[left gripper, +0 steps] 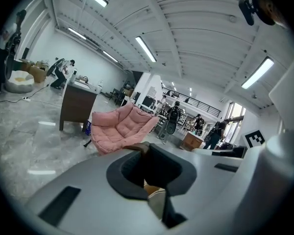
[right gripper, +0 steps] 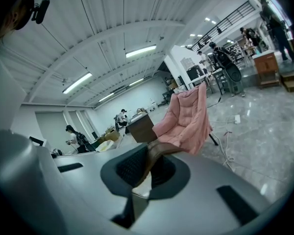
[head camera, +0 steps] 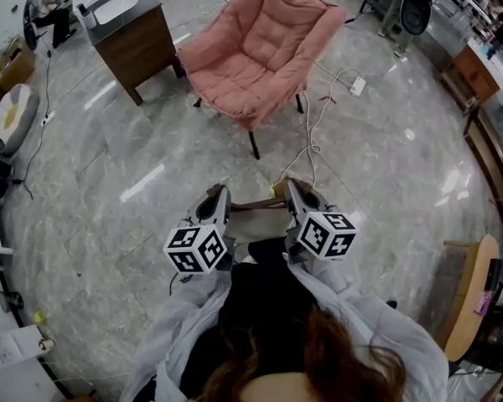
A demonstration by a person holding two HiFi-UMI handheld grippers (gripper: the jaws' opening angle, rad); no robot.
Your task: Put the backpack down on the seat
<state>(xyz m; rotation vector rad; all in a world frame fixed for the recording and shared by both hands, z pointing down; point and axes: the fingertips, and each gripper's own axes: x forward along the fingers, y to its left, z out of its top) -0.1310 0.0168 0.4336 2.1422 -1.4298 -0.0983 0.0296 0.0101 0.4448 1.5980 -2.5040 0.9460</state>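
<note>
- Head view: a grey marble floor (head camera: 151,141) is seen from steeply above, filling most of the frame.
- A pink padded armchair (head camera: 256,53), the seat, is placed at top centre, with a dark wooden cabinet (head camera: 134,36) to its left.
- The backpack (head camera: 260,227) is held up close to the person's body, well apart from the armchair; only a pale part is seen, between the two grippers.
- The left gripper (head camera: 220,198) is clamped on the left end of the brown strap (head camera: 256,204), its fingers pressed onto it.
- The right gripper (head camera: 292,189) is clamped on the right end in the same way.
- A white cable (head camera: 306,141) is trailed across the floor to a power strip (head camera: 357,85).
</note>
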